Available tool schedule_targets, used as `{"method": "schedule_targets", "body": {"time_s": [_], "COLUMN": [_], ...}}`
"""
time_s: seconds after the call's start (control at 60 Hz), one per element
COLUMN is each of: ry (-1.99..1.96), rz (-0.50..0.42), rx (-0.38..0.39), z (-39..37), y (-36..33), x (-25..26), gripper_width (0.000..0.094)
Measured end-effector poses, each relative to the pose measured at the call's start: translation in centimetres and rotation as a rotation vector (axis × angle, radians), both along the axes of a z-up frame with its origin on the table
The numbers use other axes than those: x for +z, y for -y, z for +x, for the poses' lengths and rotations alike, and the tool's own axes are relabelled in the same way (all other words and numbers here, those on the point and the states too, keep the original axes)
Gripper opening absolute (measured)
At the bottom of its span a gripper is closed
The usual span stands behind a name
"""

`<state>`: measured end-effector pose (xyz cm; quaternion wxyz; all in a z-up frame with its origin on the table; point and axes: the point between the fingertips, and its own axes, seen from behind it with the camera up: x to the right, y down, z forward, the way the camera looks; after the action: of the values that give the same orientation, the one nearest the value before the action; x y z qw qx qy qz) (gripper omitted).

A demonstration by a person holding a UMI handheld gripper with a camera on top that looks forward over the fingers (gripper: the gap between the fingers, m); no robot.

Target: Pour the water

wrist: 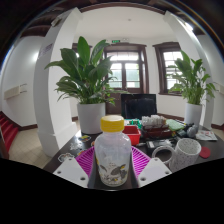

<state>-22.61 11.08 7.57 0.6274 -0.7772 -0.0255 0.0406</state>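
A clear plastic bottle (pixel 112 158) with a yellow cap (pixel 112 124) and a printed label stands upright between my gripper's (pixel 112 168) fingers. Both magenta pads (pixel 86 160) press against its sides, so the gripper is shut on it. The bottle's base is hidden below. To the right, beyond the fingers, a clear empty glass cup (pixel 184 153) lies tilted on the dark table (pixel 60 150).
Two large potted plants stand behind the table, one on the left (pixel 88 80) and one on the right (pixel 192 85). A dark monitor (pixel 138 105), a red box (pixel 131 133) and small clutter (pixel 157 126) sit behind the bottle. A red lid (pixel 205 153) lies at right.
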Motion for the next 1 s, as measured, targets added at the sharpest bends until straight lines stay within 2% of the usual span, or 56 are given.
{"method": "schedule_targets", "body": {"time_s": [0.083,0.283,0.383,0.517,0.717,0.817,1.0], "ry": [-0.009,-0.063,-0.274,-0.655,-1.261,-1.499,-1.843], "rz": [0.002,-0.01,-0.03,-0.047,0.132,0.15,0.18], "rx": [-0.015,-0.039,-0.047,-0.124,-0.211,-0.265,-0.301], "z": [0.1,0.7,0.9,3.4,9.6,12.0,13.4], "y": [-0.2,-0.4,-0.3,-0.4,0.1,0.1,-0.4], "x": [0.0,0.0,1.1,3.2,7.8,8.1,8.0], "gripper_width": [0.0444,0.0443,0.0443,0.0444,0.0442,0.044,0.0442]}}
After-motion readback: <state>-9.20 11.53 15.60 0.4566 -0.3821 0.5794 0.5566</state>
